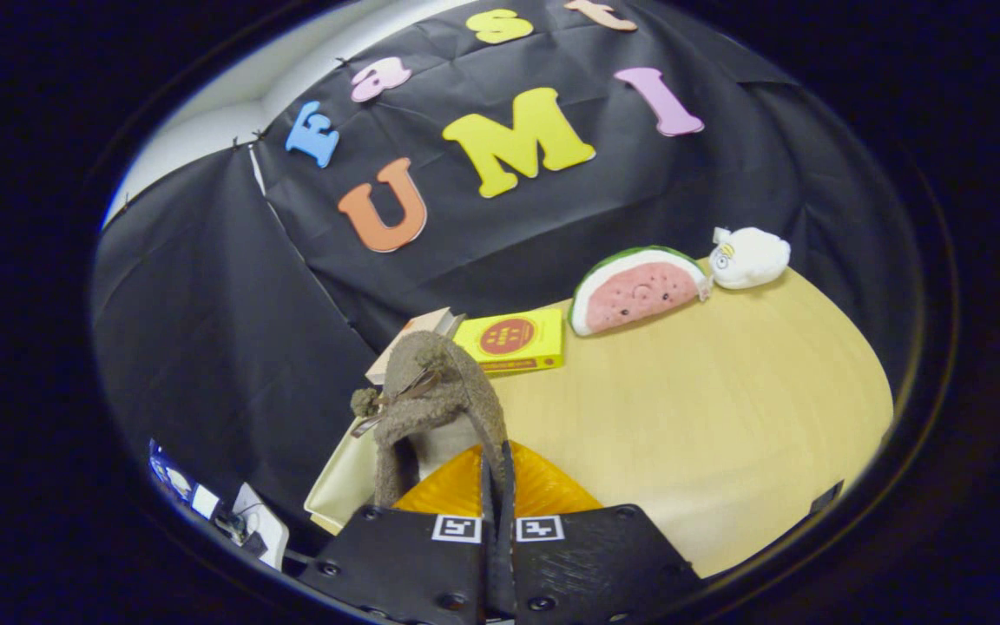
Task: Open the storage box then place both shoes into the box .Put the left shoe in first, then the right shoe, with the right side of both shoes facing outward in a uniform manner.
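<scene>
1. My gripper (497, 486) has its two fingers drawn tight together on the edge of a fuzzy brown shoe (435, 391). I see only a thin strip of material between them, so I take it the collar or side wall of the shoe is pinched there.

2. I judge that a pinch on the thin edge was chosen because the body of the shoe is too wide for the fingers, and holding it by the rim lets it hang so I can steer which side faces outward.

3. The shoe rises just ahead of the fingertips and leans a little to their left, its small bow (378, 401) on that side. It appears lifted off the table (726, 408), though I cannot be sure its lower end is clear.

4. Directly under the shoe, touching the fingertips' line of sight, is an orange ribbed surface (543, 490). I cannot tell whether it is the shoe's sole or something else.

5. A pale flat panel (339, 486) lies left of the fingers below the shoe; it may be the storage box or its lid, but I cannot confirm it.

6. Well beyond the fingers sit a yellow box (513, 340), a watermelon-slice toy (634, 291) and a white plush (750, 257), all clear of my path.
</scene>
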A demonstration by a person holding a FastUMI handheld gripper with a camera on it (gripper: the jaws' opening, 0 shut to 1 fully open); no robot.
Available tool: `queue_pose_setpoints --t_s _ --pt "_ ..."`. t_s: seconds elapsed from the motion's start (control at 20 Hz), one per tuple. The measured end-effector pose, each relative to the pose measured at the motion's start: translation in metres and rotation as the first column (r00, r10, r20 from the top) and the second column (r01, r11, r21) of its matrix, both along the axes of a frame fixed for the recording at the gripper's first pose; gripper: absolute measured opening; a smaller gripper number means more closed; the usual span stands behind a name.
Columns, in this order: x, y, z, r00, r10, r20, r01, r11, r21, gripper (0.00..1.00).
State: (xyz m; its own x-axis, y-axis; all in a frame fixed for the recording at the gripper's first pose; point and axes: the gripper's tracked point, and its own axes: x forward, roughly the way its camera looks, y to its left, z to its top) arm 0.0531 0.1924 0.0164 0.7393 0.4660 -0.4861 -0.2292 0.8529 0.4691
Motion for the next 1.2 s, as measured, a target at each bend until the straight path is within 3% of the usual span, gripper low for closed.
queue_pose_setpoints --t_s 0.35,0.75,0.95,1.2 --pt "-0.005 0.116 -0.002 0.997 0.015 -0.082 -0.009 0.997 0.07 0.0" --pt "0.008 0.165 -0.057 0.979 -0.16 -0.124 0.172 0.981 0.093 0.0" --pt "0.01 0.158 -0.089 0.945 -0.271 -0.185 0.29 0.953 0.085 0.0" --pt "0.002 0.163 -0.094 0.933 -0.327 -0.153 0.34 0.938 0.072 0.0"
